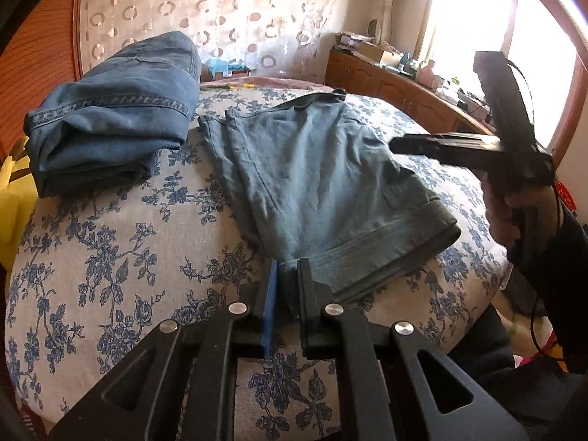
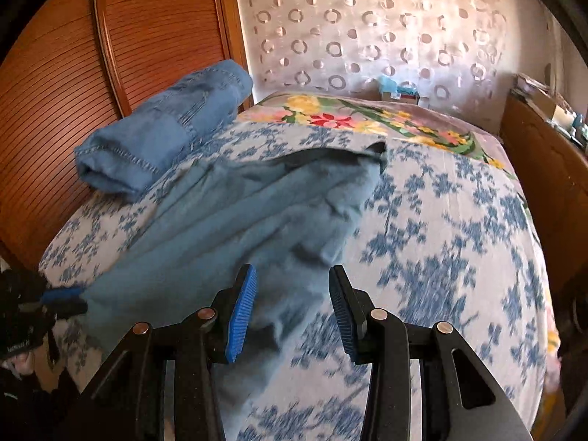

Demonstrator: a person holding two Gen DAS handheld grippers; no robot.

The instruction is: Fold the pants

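Observation:
Grey-blue pants (image 1: 312, 180) lie folded on the floral bedsheet (image 1: 110, 257), hems toward me and waistband at the far end. My left gripper (image 1: 288, 275) is shut on the near left corner of the pants hem. My right gripper (image 2: 292, 286) is open and empty, hovering above the near right part of the pants (image 2: 239, 220); the view is blurred by motion. It shows in the left wrist view (image 1: 400, 145) raised above the pants' right side. The left gripper shows in the right wrist view (image 2: 70, 299), pinching the cloth corner.
A folded pile of blue jeans (image 1: 110, 110) sits at the far left of the bed, also in the right wrist view (image 2: 161, 128). A wooden wardrobe (image 2: 73, 73) stands left, a cluttered wooden cabinet (image 1: 397, 84) right under a bright window. A flowered blanket (image 2: 367, 117) covers the bed's far end.

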